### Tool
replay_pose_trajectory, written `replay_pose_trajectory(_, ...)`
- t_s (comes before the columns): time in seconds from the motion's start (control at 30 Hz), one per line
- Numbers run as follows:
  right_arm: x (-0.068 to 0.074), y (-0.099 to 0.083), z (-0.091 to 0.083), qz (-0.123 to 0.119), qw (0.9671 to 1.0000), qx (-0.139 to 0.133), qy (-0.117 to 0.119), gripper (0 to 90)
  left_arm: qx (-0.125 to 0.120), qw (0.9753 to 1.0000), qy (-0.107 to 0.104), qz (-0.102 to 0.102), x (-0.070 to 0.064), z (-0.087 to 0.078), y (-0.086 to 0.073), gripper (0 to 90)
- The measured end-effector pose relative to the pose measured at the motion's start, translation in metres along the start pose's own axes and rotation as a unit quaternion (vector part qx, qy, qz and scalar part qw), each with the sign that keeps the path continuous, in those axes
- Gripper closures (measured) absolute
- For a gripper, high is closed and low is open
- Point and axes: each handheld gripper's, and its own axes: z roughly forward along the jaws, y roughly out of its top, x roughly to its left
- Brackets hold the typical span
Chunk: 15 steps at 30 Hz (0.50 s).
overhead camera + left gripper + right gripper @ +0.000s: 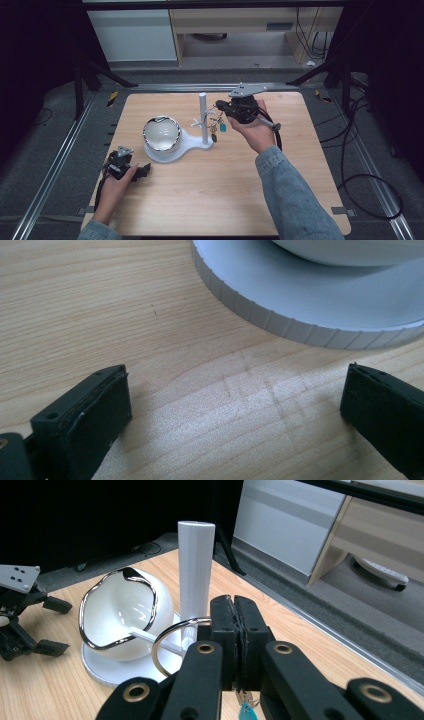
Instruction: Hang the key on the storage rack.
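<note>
High view: the right gripper (220,106) holds a key ring (218,125) beside the white stand's post (203,117); the left gripper (142,170) rests on the table (210,200). Left gripper view: jaws wide apart, empty, near the stand base (300,305). Right gripper view: jaws clamped on the ring (172,647), apparently being hung; next, slip it over a peg (150,639)

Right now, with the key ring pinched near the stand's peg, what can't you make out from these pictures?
- Keys: too small in the high view; in the right gripper view the right tool covers them, bottom edge cuts them off.
- Key ring versus peg: on or merely behind, unclear.
- Bowl: cut off by the top edge of the left gripper view.
</note>
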Motion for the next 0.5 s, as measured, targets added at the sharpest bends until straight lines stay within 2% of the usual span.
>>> replay_pose_trajectory(0.5, -0.001, -0.005, 0.015, 0.008, 0.9999, 0.009, 0.011, 88.6, 0.0, 1.0, 0.0, 0.001, 0.0, 0.0, 0.0, 0.0)
